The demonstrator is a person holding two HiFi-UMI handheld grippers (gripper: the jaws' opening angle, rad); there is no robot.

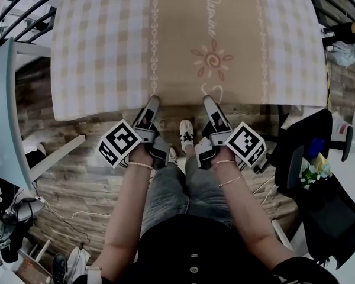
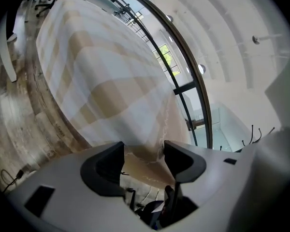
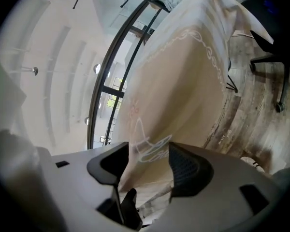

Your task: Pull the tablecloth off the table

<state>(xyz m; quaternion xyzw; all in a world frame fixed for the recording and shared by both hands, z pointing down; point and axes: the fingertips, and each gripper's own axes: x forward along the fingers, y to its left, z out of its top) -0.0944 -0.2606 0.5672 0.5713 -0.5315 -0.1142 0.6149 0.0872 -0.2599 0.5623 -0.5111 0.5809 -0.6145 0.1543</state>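
Observation:
A beige and white checked tablecloth (image 1: 183, 40) with a flower motif covers the table, and its near hem hangs over the front edge. My left gripper (image 1: 152, 102) and right gripper (image 1: 208, 101) reach up to that hem side by side. In the left gripper view the jaws (image 2: 144, 151) stand wide apart with the cloth's (image 2: 111, 81) lower edge hanging between them, not pinched. The right gripper's jaws (image 3: 149, 153) are likewise apart, with the embroidered hem (image 3: 183, 81) between them.
A black office chair (image 1: 319, 176) with a small bunch of flowers (image 1: 310, 170) stands at the right. A white tabletop (image 1: 0, 111) and a white beam (image 1: 53, 158) are at the left. Cables lie on the wooden floor (image 1: 77, 194). The person's shoe (image 1: 187, 132) is under the table edge.

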